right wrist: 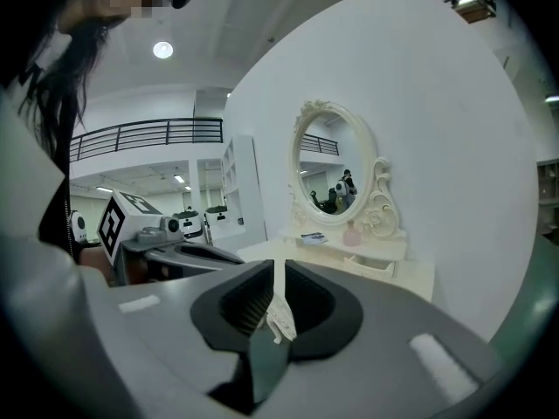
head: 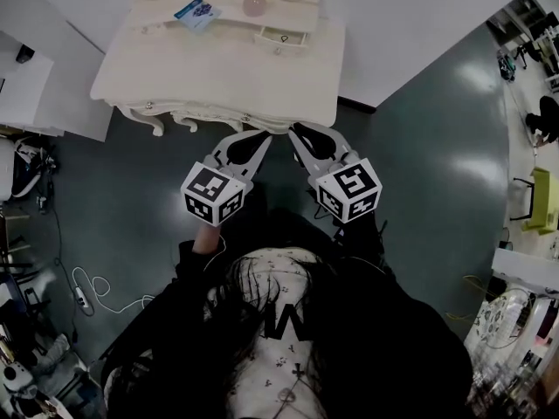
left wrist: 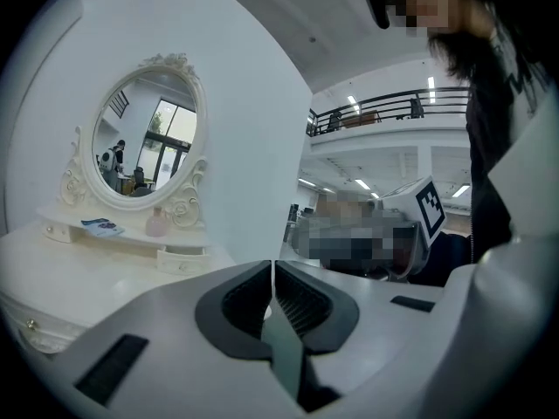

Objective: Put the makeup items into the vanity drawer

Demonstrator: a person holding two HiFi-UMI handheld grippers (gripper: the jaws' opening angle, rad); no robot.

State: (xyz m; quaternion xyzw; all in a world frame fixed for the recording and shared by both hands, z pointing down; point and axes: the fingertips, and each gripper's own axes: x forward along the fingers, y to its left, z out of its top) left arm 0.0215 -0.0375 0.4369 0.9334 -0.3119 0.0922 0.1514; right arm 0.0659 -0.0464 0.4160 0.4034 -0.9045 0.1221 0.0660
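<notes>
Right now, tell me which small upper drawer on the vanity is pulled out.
The right-hand small drawer, just below the pink bottle; it juts forward from the shelf, while the left drawer sits flush.

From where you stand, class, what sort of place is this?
Probably a staged corner inside a large workshop hall: a vanity table with oval mirror, a balcony railing behind, cables on the floor.

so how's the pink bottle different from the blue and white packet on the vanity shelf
The small rounded pink bottle stands upright; the flat blue-and-white packet lies flat. The bottle is one plain colour, the packet printed in two. In the head view the bottle sits right of the packet. Both rest on the cream vanity's raised shelf, outside the small drawer.
</notes>
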